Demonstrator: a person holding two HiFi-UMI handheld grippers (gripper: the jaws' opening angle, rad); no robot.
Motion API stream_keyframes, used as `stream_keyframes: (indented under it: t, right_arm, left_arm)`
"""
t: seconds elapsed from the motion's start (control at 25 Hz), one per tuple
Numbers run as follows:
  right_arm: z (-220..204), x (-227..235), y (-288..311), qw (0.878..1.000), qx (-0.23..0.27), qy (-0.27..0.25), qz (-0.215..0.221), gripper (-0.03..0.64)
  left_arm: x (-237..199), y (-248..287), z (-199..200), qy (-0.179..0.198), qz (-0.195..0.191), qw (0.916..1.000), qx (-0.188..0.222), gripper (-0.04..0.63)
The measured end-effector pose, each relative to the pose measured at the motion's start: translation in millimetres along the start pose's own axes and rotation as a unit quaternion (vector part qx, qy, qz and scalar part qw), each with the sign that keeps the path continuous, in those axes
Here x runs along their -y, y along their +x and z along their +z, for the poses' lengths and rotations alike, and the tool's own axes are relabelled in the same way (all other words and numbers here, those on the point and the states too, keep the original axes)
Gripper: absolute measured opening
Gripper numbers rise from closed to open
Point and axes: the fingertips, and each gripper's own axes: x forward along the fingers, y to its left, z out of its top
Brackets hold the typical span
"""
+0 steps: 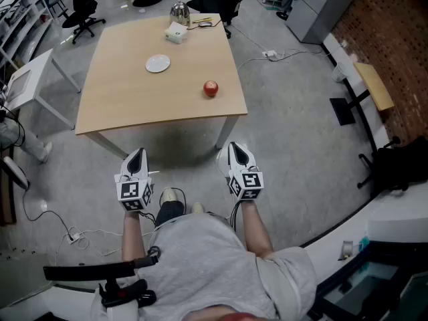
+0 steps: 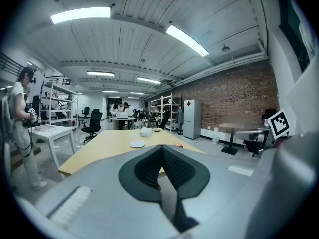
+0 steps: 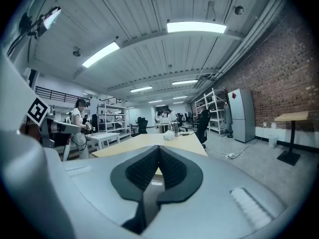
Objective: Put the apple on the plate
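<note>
My left gripper (image 1: 137,158) and right gripper (image 1: 235,154) are held short of the table (image 1: 134,105), each pair of jaws closed pad against pad. Ahead, the apple (image 1: 210,88) rests on the tabletop near its right edge: round, red, with a pale patch on top. Farther on and to the left, well apart from it, lies the white plate (image 1: 158,63).

Matt wooden table (image 1: 127,92), glossy apple (image 1: 210,89), shiny kettle (image 1: 179,11)

I see the red apple (image 1: 210,89) resting on the table (image 1: 134,99), at four o'clock from the small, round white plate (image 1: 158,63), well apart; the plate lies flat and bare.
</note>
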Motion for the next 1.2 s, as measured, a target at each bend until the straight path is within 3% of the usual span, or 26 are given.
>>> stream_keyframes:
  t: [0.72,1.2]
  right_arm:
    - [-4.4,17.8,-10.5,1.000,0.012,0.009,-0.010,0.006]
    - [-16.0,46.2,22.6,1.000,-0.010,0.012,-0.024,0.006]
  left_arm:
    - [24.9,6.8,13.4,-0.003,-0.017,0.9999,-0.002,0.020]
    - [30.7,74.2,7.2,0.006,-0.043,0.9989,-0.015,0.020]
